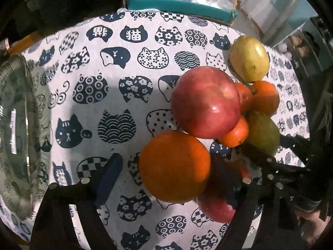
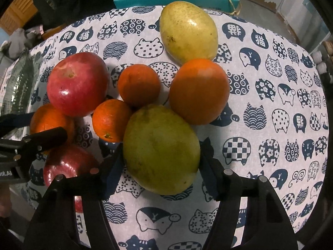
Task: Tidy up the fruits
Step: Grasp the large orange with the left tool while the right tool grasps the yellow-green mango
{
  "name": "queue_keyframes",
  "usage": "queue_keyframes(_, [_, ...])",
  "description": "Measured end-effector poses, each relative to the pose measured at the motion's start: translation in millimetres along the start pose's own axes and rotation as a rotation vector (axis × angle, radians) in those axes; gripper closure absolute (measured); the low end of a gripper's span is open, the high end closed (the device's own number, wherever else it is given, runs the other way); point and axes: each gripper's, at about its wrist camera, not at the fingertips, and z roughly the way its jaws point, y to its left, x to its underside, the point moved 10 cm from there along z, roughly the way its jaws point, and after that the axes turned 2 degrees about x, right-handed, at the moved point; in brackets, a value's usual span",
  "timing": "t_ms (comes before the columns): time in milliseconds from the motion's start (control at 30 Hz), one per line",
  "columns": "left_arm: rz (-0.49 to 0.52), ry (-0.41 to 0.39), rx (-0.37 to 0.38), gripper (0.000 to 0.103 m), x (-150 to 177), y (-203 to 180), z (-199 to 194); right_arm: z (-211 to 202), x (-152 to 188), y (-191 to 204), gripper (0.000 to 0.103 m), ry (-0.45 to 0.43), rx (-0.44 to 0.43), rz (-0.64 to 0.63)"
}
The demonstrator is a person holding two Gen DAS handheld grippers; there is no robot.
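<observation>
right gripper [image 2: 161,162]: jaws wide, flanking green mango [image 2: 161,150], contact unclear
left gripper [image 1: 166,173]: jaws wide around big orange [image 1: 174,166], left finger apart from it
behind: red apple [image 1: 205,102], yellow mango [image 1: 249,59]
far left: glass dish [image 1: 18,133]

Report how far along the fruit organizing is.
Done: nothing visibly sorted; the fruit sits clustered on the cat-print cloth, and the basket looks empty. In hand: the left gripper brackets a large orange; the right gripper brackets a green mango, neither lifted. Left: two apples, a yellow mango and the other oranges.
</observation>
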Motion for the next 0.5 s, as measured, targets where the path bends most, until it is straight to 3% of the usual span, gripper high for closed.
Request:
queue_keyframes(133, [0.018,-0.003,0.035,0.022,-0.3,-2.1,1.3,-9.3,4.8,-8.1,0.036,-0.028,0.016,0.015])
queue_keyframes(200, [0.012,0.006,0.082,0.035,1.1,-4.8,1.6,-14.3,6.5,-7.9,0.036,-0.043,0.016,0.018])
queue_keyframes(333, [0.015,-0.004,0.087,0.036,2.3,-5.3,0.3,-27.2,2.8,-6.4,0.036,-0.088,0.019,0.015])
queue_keyframes(500, [0.053,-0.049,0.03,0.037,6.2,-3.1,-9.1,-49.8,-1.3,-0.5,0.036,-0.163,0.021,0.009])
